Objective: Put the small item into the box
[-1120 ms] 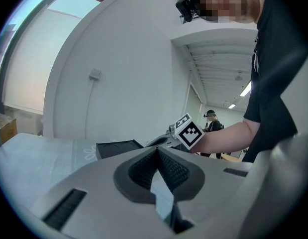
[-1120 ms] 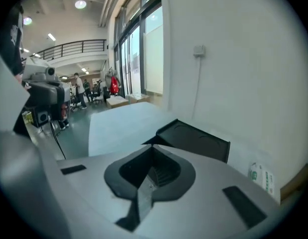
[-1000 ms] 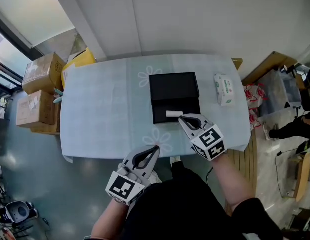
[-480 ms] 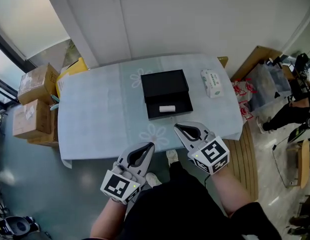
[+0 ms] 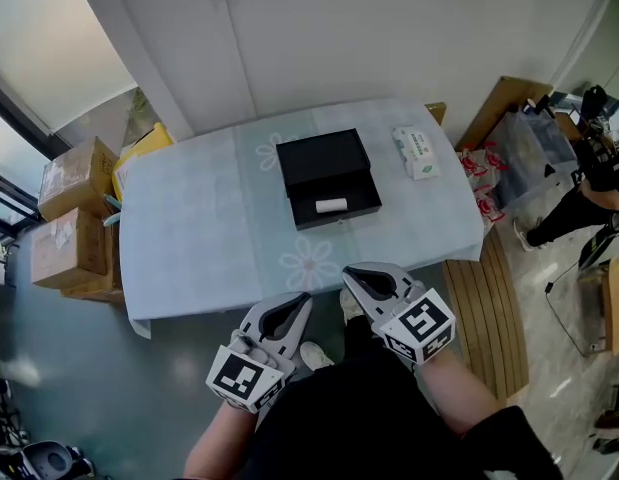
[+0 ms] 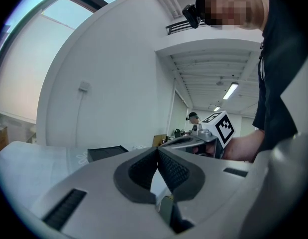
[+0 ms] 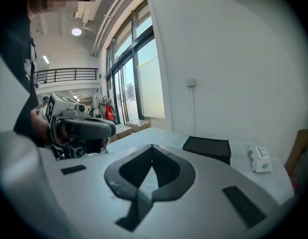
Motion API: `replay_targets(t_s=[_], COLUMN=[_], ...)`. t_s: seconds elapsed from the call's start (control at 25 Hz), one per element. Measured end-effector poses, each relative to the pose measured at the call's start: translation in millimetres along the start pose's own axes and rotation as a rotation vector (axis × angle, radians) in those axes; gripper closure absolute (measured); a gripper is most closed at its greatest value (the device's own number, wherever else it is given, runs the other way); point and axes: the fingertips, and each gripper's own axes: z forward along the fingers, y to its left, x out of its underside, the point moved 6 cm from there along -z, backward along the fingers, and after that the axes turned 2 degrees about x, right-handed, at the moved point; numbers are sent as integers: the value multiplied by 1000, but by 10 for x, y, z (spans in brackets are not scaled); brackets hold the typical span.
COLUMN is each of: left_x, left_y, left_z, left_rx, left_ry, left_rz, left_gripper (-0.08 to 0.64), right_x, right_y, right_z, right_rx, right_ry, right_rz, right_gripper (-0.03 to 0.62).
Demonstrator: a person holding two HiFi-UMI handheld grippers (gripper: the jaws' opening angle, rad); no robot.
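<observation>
Inside the box [image 5: 301,208], in its front tray [image 5: 361,198], lies the item [image 5: 331,205]: a short white cylinder on its side, near the tray's middle and clear of the walls. (It looks like a small roll, but what it is made of is too small to tell.) The placing seems done, so I judge the step in hand is only to hold clear. The hands are best kept low and off the table, without brushing the cloth, since a round thing on a flat floor would roll at a slight shake.

Matt black and rigid, the box has square corners. Its shallow tray butts against the lid [image 5: 321,160], which lies open and flat behind it. The table [image 5: 204,223] wears a smooth, pale blue-white cloth [image 5: 309,265] with faint flower prints. A soft pack [image 5: 416,153] in a white and green wrapper lies to the right of the box, well apart.

Off the table's near edge, close to the person's body, hang the left gripper [image 5: 305,298] and the right gripper [image 5: 347,273]. Both have hard grey shells with dark ribbed pads. Each pair of fingers is pressed together tip to tip, with nothing between them.

Brown cartons [image 5: 69,183] stand on the floor at the left.
</observation>
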Motion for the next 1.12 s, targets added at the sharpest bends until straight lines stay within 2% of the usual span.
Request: replay_targets(t_s=[0.4, 1.12], left_x=[53, 22], left_y=[-93, -84], left_z=[-10, 53], left_rx=[29, 18], left_ry=[22, 9], left_rz=[10, 5], left_gripper=[552, 554], right_x=[115, 43], right_y=[179, 220], right_z=[-152, -208], right_rx=[-3, -39], right_ry=[-28, -19], right_rz=[55, 25], right_gripper=[582, 583])
